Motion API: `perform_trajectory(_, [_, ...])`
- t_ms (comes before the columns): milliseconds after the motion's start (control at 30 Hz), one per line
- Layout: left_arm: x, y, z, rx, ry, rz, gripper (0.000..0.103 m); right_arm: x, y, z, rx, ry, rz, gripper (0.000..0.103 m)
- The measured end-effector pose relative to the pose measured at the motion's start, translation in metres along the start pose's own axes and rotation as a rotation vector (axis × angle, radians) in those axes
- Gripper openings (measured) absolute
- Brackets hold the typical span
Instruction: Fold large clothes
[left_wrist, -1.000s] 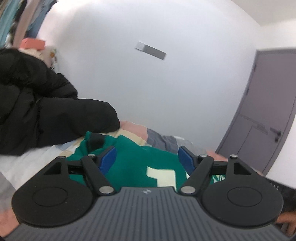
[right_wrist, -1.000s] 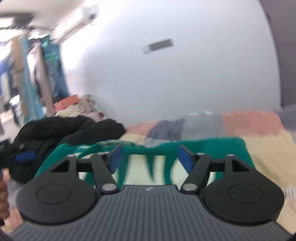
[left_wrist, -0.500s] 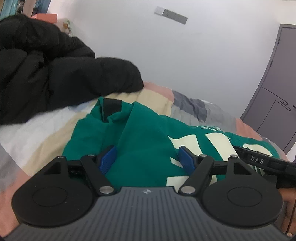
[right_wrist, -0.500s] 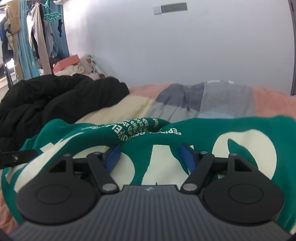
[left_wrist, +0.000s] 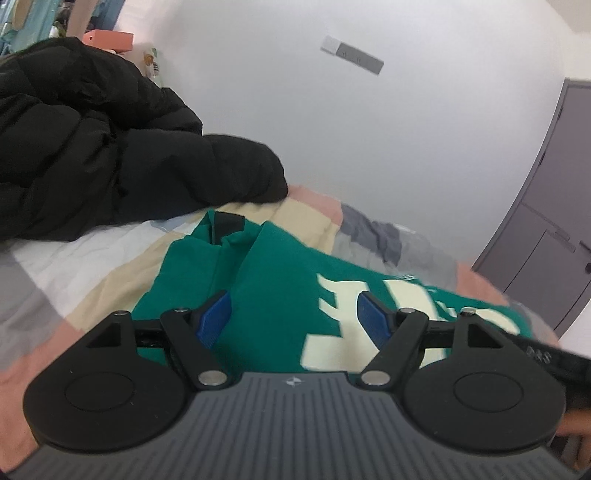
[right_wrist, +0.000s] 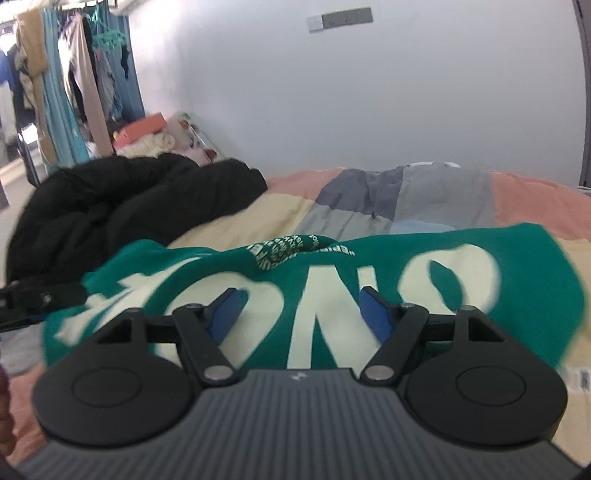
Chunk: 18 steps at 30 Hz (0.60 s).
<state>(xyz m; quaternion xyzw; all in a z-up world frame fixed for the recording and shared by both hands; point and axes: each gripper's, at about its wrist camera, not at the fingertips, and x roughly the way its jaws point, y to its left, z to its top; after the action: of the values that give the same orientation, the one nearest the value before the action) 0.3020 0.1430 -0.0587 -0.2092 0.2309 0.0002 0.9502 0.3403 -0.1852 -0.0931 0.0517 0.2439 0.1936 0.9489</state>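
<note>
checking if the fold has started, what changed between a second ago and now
Both tools tipped down: the left tool and right tool now look onto the green sweatshirt, where a second ago mostly wall showed. Nothing was gripped; both are open as before. The black jacket kept its place.

Both wrist views look low and close across the green sweatshirt (left_wrist: 273, 280) (right_wrist: 332, 266) toward the same white wall (left_wrist: 369, 147) (right_wrist: 406, 92).

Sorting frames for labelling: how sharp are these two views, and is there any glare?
Left wrist: green sweatshirt letters smeared, fisheye bends the door. Right wrist: sweatshirt's right edge motion-blurred, black jacket soft. Lighting even, no glare in either.
</note>
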Motion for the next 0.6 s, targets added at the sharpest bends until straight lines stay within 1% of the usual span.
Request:
perform_trajectory(100, [-0.028,-0.004,-0.007,-0.012,-0.012,-0.009,0.079,-0.034,-0.003,-0.01,0.024,0.007,0.007,0.073])
perform_trajectory(167, [-0.046,-0.005,-0.014,-0.018,-0.013,-0.015,0.08,-0.052,-0.008,-0.019,0.068,0.016,0.003,0.073])
perform_trajectory(233, [-0.059,-0.006,-0.023,-0.028,0.002,-0.009,0.081,-0.065,-0.013,-0.029,0.12,0.027,0.01,0.074])
perform_trajectory(267, [-0.064,-0.006,-0.027,-0.042,0.014,-0.009,0.081,-0.07,-0.016,-0.033,0.147,0.031,0.009,0.077])
perform_trajectory(367, [-0.068,-0.007,-0.034,-0.096,0.056,-0.035,0.081,-0.077,-0.022,-0.047,0.243,0.06,-0.014,0.078])
perform_trajectory(500, [-0.062,-0.007,-0.042,-0.161,0.103,-0.051,0.083,-0.081,-0.034,-0.061,0.391,0.096,0.012,0.078])
perform_trajectory(567, [-0.055,-0.006,-0.045,-0.179,0.129,-0.043,0.086,-0.079,-0.041,-0.067,0.462,0.114,0.033,0.078])
perform_trajectory(600, [-0.052,-0.003,-0.047,-0.207,0.146,-0.037,0.087,-0.078,-0.044,-0.07,0.488,0.125,0.038,0.078])
